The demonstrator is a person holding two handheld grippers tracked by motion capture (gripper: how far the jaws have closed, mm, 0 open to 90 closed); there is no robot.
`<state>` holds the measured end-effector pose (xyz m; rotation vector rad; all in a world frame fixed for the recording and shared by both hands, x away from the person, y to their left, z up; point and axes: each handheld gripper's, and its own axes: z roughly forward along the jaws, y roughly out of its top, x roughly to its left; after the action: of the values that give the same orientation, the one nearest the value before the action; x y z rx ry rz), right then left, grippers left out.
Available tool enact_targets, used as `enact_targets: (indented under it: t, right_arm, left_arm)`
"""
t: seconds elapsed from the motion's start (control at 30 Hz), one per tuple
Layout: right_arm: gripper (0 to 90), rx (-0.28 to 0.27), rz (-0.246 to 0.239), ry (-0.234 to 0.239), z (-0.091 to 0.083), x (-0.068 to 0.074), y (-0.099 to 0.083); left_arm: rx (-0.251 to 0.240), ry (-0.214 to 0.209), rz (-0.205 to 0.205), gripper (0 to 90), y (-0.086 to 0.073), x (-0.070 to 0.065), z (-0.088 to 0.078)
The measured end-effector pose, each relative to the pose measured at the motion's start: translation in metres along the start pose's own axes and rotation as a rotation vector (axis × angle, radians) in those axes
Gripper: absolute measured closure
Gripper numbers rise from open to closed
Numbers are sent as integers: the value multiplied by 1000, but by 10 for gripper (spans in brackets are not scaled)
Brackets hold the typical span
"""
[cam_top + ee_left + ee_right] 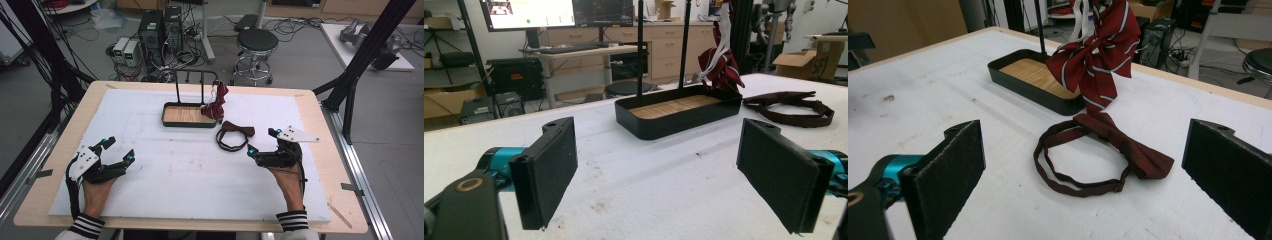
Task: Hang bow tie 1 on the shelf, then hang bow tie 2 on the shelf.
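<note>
In the high view, the left gripper (pixel 120 149) is in the lower left of the frame, held by a hand (pixel 96 192) that comes up from the bottom edge. Its jaws are wide apart and hold nothing. The right gripper (pixel 262 142) is in the lower right of the frame, and its jaws are wide apart too, with nothing between them. Just up and to the left of the right gripper, a dark red bow tie (pixel 238 129) lies flat on the white mat (pixel 190 170), with its strap curled in a loop beside it. The gripper is near the bow tie but does not touch it. In the right gripper view the bow tie (pixel 1128 147) sits in the middle of the frame, between the two black jaws but farther back. Behind it, in the upper middle of the frame, a striped red bow tie (pixel 1100 50) hangs from a thin black stand. The stand rises from a black tray (pixel 1023 85) with a wooden floor. In the high view the tray (pixel 170 122) is near the middle of the frame, just left of the striped bow tie. In the left gripper view the tray (pixel 664 125) is in the middle of the frame, well apart from the jaws. A black stool (pixel 257 42) stands on the floor past the table at the top of the high view.
</note>
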<state>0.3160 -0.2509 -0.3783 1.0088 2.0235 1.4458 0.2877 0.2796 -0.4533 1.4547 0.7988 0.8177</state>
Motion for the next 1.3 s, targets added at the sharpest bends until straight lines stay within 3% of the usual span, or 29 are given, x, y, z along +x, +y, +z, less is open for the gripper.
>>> enact_targets:
  t: [0.87, 0.97, 1.3]
  right_arm:
    - [27, 14, -20, 10, 8, -3, 0]
    - [27, 58, -15, 18, 10, -6, 0]
    - [27, 96, -50, 7, 16, -14, 12]
  left_arm:
    - [-1, 4, 2, 168, 0, 0, 0]
    - [-2, 4, 2, 168, 0, 0, 0]
    - [-2, 5, -1, 168, 0, 0, 0]
